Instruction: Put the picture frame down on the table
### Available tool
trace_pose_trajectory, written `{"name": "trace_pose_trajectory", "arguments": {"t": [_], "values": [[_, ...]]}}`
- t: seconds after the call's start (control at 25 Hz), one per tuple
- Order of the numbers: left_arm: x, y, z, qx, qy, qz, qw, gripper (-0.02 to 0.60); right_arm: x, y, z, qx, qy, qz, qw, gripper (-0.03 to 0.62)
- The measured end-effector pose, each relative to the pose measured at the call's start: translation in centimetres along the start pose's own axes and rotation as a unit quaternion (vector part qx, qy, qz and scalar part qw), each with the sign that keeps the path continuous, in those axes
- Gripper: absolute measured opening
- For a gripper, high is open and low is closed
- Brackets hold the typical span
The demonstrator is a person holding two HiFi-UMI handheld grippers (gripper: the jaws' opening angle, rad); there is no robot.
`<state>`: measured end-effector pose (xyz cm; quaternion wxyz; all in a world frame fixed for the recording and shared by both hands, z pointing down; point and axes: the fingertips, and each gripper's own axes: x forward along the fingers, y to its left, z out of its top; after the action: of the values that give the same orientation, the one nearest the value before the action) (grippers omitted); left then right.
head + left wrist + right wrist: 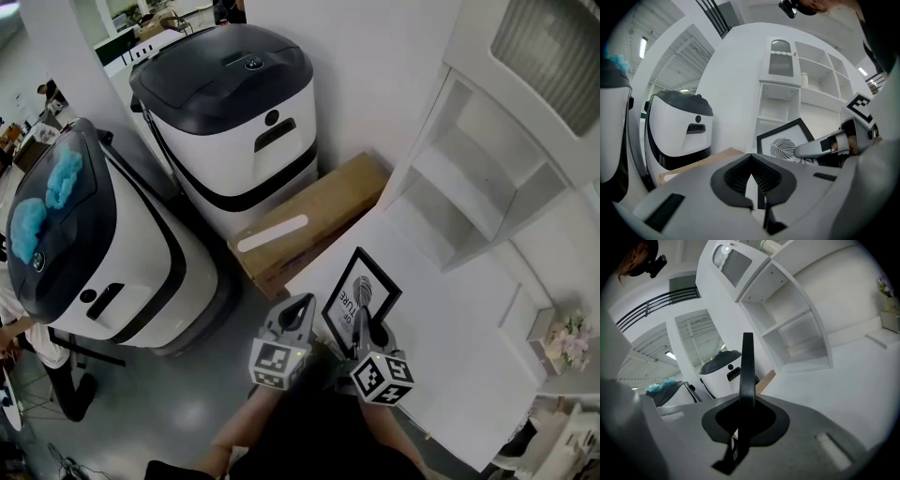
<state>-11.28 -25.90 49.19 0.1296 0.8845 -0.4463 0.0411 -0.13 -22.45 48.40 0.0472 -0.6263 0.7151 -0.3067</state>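
Note:
The picture frame (362, 290) has a black border and a leaf print with lettering. It stands upright over the near left corner of the white table (459, 361). My right gripper (362, 324) is shut on its lower edge, and the right gripper view shows the frame (747, 366) edge-on between the jaws. I cannot tell whether the frame's bottom touches the table. My left gripper (302, 306) is just left of the frame, shut with nothing in it. Its own view shows the frame (785, 143) and the right gripper (825, 146) to the right.
A white open shelf unit (469, 178) stands at the table's far end. A cardboard box (309, 220) lies on the floor left of the table, beside two large white-and-black machines (234, 103) (84, 253). A small flower pot (567, 339) sits at the table's right.

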Motion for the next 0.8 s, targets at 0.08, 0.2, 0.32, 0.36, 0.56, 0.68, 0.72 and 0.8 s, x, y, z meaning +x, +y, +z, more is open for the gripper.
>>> {"name": "trace_pose_trajectory", "arguments": {"t": [0.08,0.2,0.32,0.36,0.56,0.68,0.72,0.8], "values": [[0.4,0.1,0.1,-0.002,0.0,-0.006,1.0,0.011,0.1,-0.1,0.1,0.008,-0.005,-0.006,1.0,0.014],[0.9,0.2,0.1,-0.008,-0.001,-0.016,0.9998,0.011,0.2,-0.4,0.3,0.013,-0.011,-0.012,1.0,0.014],[1.4,0.0,0.0,-0.008,0.0,-0.025,0.9997,0.011,0.3,-0.8,0.3,0.021,-0.013,-0.018,1.0,0.014],[1.5,0.0,0.0,-0.008,0.001,-0.027,0.9996,0.011,0.3,-0.9,0.2,0.024,-0.013,-0.02,0.999,0.014],[2.0,-0.3,-0.2,-0.016,0.005,-0.034,0.9993,0.011,0.1,-1.4,0.1,0.034,-0.012,-0.027,0.999,0.014],[2.4,-0.7,-0.3,-0.019,0.009,-0.036,0.9991,0.011,0.0,-1.7,0.1,0.04,-0.009,-0.029,0.999,0.014],[2.5,-0.9,-0.4,-0.02,0.01,-0.037,0.9991,0.011,0.0,-1.9,0.1,0.041,-0.008,-0.029,0.999,0.014],[2.8,-1.2,-0.5,-0.022,0.012,-0.039,0.9989,0.011,-0.1,-2.2,0.2,0.042,-0.007,-0.031,0.999,0.014]]}}
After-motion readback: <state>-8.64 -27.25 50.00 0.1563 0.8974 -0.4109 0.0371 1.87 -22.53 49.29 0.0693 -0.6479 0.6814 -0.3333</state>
